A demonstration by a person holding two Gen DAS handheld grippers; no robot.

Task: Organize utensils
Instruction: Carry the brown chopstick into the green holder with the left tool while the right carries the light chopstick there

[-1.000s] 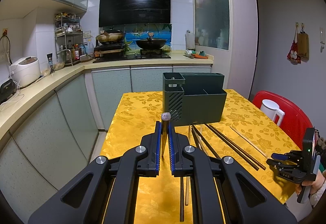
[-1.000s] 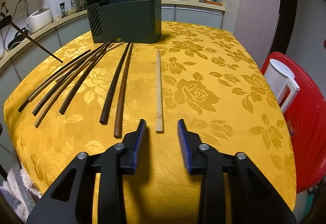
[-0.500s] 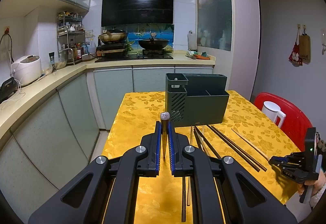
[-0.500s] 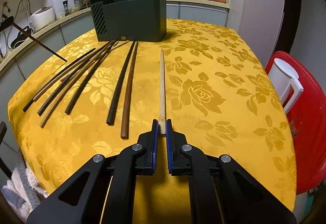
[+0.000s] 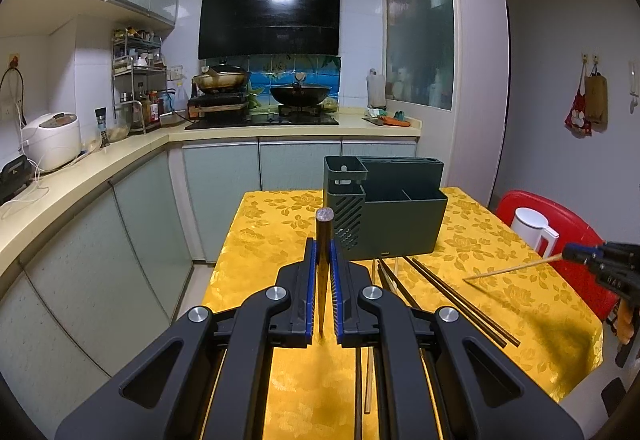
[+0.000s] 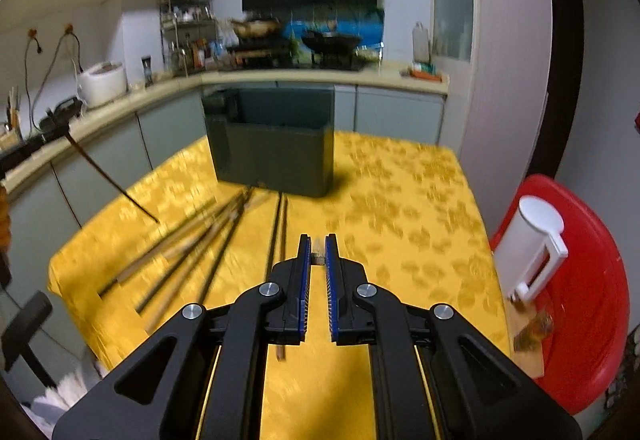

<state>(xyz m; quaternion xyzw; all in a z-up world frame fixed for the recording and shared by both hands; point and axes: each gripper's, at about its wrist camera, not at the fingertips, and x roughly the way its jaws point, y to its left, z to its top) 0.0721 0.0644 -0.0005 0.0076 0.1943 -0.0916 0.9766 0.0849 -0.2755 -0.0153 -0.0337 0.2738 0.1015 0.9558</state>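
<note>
Right gripper [image 6: 318,258] clamped on the pale chopstick [image 5: 508,270], left gripper [image 5: 323,282] pinching a dark chopstick [image 5: 323,240]: tip both upright over the organizer [image 5: 400,224] near the table's far edge.

White kettle [image 6: 532,248] on red stool [image 6: 588,280]

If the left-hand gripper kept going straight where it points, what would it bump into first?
Probably the dark utensil holder on the yellow table: it stands just ahead of the left gripper, slightly right. Depth is uncertain.
</note>
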